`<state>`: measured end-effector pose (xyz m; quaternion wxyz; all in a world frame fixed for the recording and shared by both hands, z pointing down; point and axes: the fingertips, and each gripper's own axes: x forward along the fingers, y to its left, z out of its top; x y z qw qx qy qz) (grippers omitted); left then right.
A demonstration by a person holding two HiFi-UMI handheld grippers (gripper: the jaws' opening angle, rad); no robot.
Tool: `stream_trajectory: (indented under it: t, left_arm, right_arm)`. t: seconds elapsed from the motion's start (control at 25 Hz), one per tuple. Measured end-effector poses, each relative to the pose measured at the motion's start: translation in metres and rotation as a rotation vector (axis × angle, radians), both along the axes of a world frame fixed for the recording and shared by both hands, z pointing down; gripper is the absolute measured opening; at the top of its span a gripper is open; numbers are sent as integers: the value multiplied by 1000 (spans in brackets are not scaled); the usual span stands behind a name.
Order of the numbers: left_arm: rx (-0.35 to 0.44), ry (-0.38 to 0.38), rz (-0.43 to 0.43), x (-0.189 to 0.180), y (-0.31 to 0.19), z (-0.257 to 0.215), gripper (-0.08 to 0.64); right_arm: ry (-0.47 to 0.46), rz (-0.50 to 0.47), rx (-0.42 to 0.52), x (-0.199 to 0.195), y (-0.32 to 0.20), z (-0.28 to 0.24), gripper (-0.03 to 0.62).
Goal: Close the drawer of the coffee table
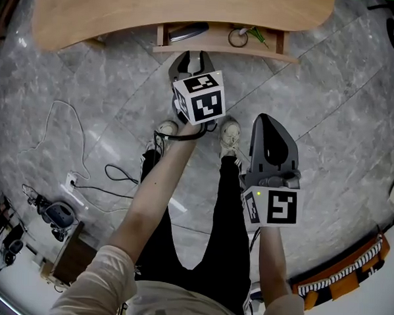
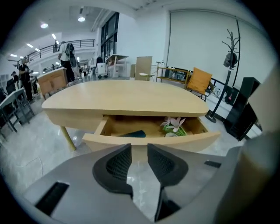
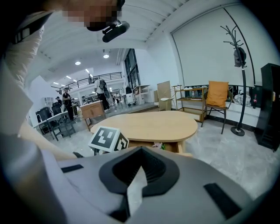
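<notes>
We see the drawer (image 1: pixel 222 51) standing pulled out from the desk (image 1: pixel 125 11), at 12 o'clock in the head view. Our left gripper (image 1: pixel 191 58) hovers close before its front panel, fingers released, with only floor showing between them. Our right gripper (image 1: pixel 270 119) hangs at 4 o'clock from the left one, its fingers clenched together on nothing.

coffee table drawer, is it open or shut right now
Open. The drawer sticks out from under the tabletop, and its inside shows, with a dark object and flowers lying in it.
</notes>
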<state>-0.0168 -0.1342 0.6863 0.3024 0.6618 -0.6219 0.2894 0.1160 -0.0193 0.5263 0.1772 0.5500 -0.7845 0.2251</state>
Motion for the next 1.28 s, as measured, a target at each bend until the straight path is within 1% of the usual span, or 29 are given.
stream_trajectory:
  t: [0.12,0.2,0.4,0.56,0.64,0.76,0.84,1.0,1.08,1.2,1.28]
  left_arm:
    - [-41,40,32,6,3,12,82]
    - [-32,45,33,6,0,16,15]
    - [68,59,11,3,-2,12,12]
    - [132,101,-14,4,-2,11,12]
    - [169,102,13,6,0,12,11]
    - [231,80,64,5,-8,11,9]
    - [263,76,76,6,-16,10,9]
    - [336,82,82,8,-32,12,9]
    - [379,81,96,6,-47,11,9]
    - [437,72,125,6,-66,10,9]
    - [458,73,129,6,-77,10,9]
  right_arm:
    - [-6,1,3,0,-2,1,6]
    - [-11,2,9,1,-3,1,6]
    - [-19,-11,25,2,-5,2,6]
    - [-24,-23,31,6,-6,5,6]
    - [-33,-23,26,7,-4,6,6]
    - [-58,-57,29,1,-11,10,6]
    - [-57,-94,29,-5,-15,14,6]
    - [-43,-206,26,-22,-17,22,6]
    - [-44,-238,19,-28,-19,27,6]
    - [-76,-230,4,-32,-20,27,6]
    - [-114,-208,-2,-35,-22,24,5]
